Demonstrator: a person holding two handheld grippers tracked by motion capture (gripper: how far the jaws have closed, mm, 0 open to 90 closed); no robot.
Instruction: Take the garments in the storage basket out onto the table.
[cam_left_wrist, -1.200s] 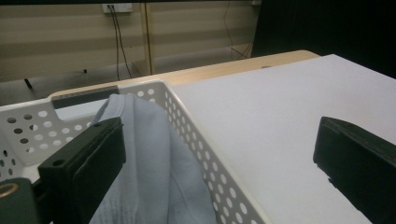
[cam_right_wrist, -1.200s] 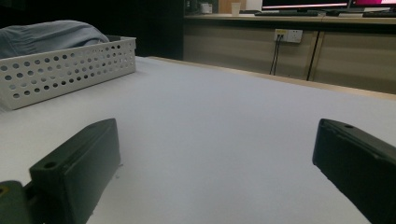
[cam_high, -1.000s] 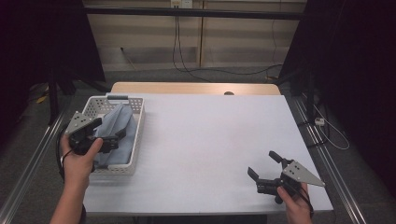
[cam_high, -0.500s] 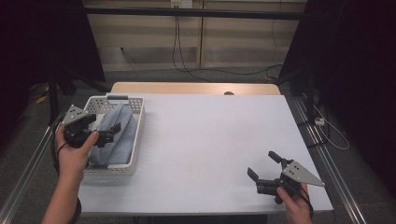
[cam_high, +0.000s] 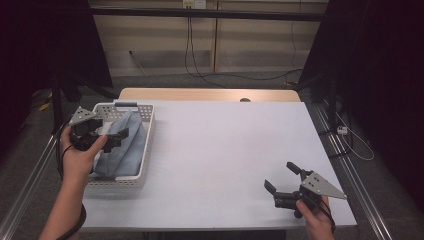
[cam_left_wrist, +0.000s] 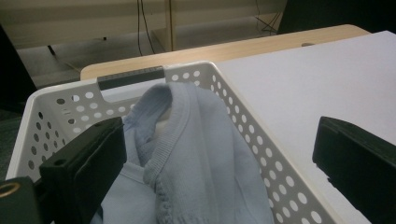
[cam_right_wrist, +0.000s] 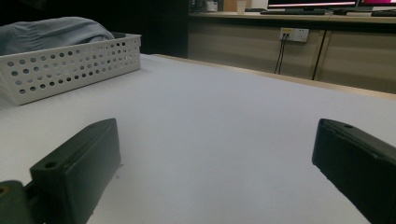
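Observation:
A white perforated basket (cam_high: 131, 182) stands at the table's left edge with a light blue knitted garment (cam_high: 122, 147) heaped inside it. My left gripper (cam_high: 114, 135) hovers over the basket's left side, open, its jaws pointing across the garment. In the left gripper view the garment (cam_left_wrist: 196, 154) lies just below my left gripper (cam_left_wrist: 219, 144), whose jaws stand wide apart and hold nothing, within the basket (cam_left_wrist: 46, 116). My right gripper (cam_high: 280, 176) rests low near the table's front right, open and empty.
The white tabletop (cam_high: 225, 145) stretches between the basket and the right gripper. In the right gripper view the basket (cam_right_wrist: 70, 60) and garment (cam_right_wrist: 51, 28) lie far off to the left. A wooden strip (cam_high: 200, 94) borders the far edge.
My left gripper has drifted left and slightly farther back over the basket. The garment and the right gripper have stayed where they were.

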